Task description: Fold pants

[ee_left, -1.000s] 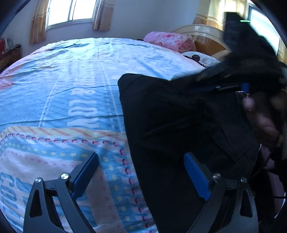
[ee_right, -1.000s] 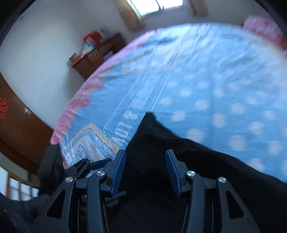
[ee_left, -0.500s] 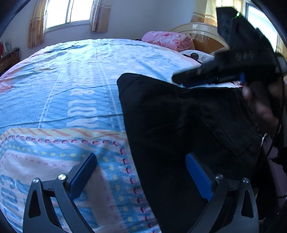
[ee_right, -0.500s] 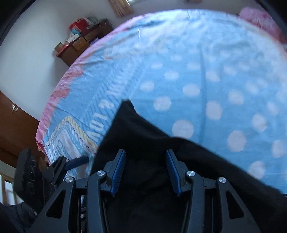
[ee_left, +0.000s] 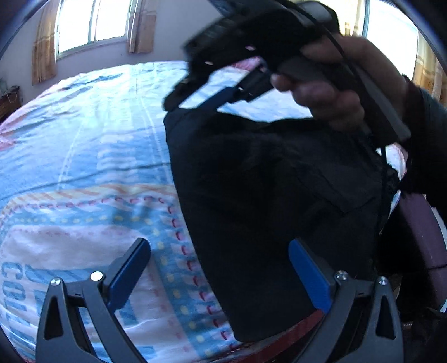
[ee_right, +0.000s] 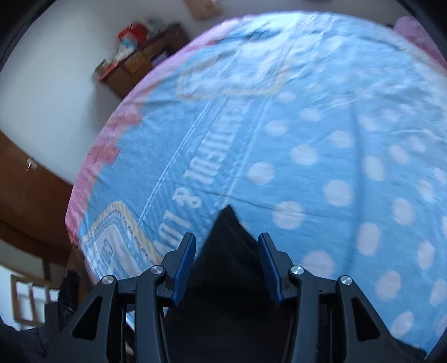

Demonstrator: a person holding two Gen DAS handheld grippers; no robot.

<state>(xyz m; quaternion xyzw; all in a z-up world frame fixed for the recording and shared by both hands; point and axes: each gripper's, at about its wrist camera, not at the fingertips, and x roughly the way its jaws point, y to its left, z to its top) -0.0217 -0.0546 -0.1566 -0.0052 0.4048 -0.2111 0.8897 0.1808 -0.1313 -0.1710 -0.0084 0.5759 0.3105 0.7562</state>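
Observation:
Black pants (ee_left: 265,181) lie folded on the blue printed bedsheet (ee_left: 83,139), near the bed's front edge. My left gripper (ee_left: 218,248) is open wide over the near end, its right finger above the cloth and its left finger above the sheet. A hand (ee_left: 329,92) holds my right gripper (ee_left: 178,97) over the pants' far left corner. In the right wrist view that pointed corner (ee_right: 229,223) lies between the right gripper's (ee_right: 226,237) parted fingers, and the pads do not press on it.
The sheet (ee_right: 335,139) spreads far beyond the pants, with white dots and lettering. A cluttered wooden cabinet (ee_right: 134,64) stands by the wall past the bed's left side. Pink bedding (ee_right: 419,30) lies at the far right. A window (ee_left: 89,25) is behind.
My right gripper has swept across the pants to their far left corner, which now lies between its fingers. The left gripper has stayed put and open.

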